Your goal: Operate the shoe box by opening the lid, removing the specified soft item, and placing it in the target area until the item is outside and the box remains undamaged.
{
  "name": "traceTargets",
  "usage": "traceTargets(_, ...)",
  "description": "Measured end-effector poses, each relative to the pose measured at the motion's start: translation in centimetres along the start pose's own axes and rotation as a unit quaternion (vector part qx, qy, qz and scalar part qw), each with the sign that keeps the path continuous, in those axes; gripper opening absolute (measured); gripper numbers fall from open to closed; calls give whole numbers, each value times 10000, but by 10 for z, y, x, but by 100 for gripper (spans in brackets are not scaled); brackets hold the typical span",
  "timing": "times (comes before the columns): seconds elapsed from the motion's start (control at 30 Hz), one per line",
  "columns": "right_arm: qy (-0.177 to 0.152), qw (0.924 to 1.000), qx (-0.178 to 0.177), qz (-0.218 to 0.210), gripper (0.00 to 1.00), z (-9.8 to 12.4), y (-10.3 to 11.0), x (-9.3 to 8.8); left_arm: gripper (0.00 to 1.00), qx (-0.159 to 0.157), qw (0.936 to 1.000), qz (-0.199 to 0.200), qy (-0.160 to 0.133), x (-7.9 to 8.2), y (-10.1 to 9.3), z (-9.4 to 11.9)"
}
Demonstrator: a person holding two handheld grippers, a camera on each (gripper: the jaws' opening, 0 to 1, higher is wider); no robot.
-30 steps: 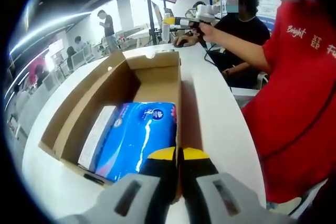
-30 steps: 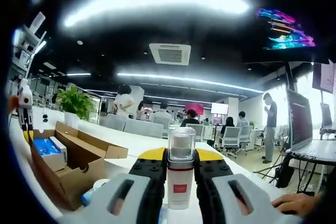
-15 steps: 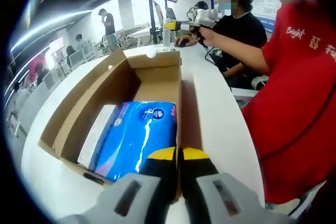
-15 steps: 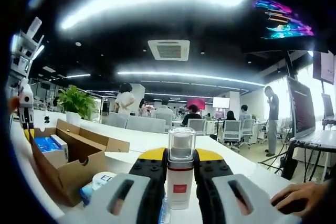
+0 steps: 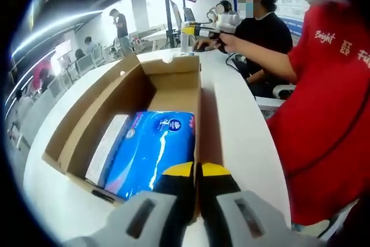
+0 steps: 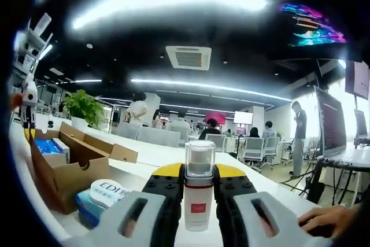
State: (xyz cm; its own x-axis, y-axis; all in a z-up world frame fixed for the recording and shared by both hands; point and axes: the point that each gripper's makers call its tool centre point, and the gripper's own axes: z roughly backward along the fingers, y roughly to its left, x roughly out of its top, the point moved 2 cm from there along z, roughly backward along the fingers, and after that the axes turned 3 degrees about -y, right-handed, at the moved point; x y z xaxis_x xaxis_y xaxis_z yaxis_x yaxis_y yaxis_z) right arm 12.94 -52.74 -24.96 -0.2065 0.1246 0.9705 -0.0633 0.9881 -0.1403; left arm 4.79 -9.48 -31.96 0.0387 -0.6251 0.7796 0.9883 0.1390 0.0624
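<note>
The open cardboard shoe box lies on a white table, lid flaps folded out. Inside it is a soft blue tissue pack with a white carton along its left side. My left gripper is shut on the top edge of the box's near right wall. My right gripper is held up above the table and shut on a small white bottle with a clear cap and a red label. In the right gripper view the box is at the left, with the left gripper over it. Far off, the right gripper shows beyond the box.
A round white tin rests on a blue pack beside the box. A person in a red shirt stands at the table's right edge. A laptop and a hand are at the right. Other people sit behind.
The right gripper's camera has swung a little, so the box sits further left and the round tin shows more. The left gripper keeps its hold on the box wall.
</note>
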Motion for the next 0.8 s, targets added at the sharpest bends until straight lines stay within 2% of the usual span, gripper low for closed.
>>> traceTargets(0.07, 1, 9998, 30, -172, 19, 0, 0, -2, 2, 3, 10000, -1, -1, 0, 0, 0)
traceTargets(0.47, 162, 9996, 35, -221, 19, 0, 3, -16, 2, -38, 10000, -14, 68, 0, 0, 0)
traceTargets(0.53, 163, 9993, 31, -339, 19, -1, 1, -19, 2, -41, 10000, -15, 68, 0, 0, 0)
traceTargets(0.73, 179, 9991, -29, -385, 19, -2, -4, -24, 2, -25, 9999, -16, 123, -1, 0, 0)
traceTargets(0.8, 185, 9995, -82, -230, 19, -2, -6, -25, 2, -13, 9999, -34, 115, -1, 0, 0)
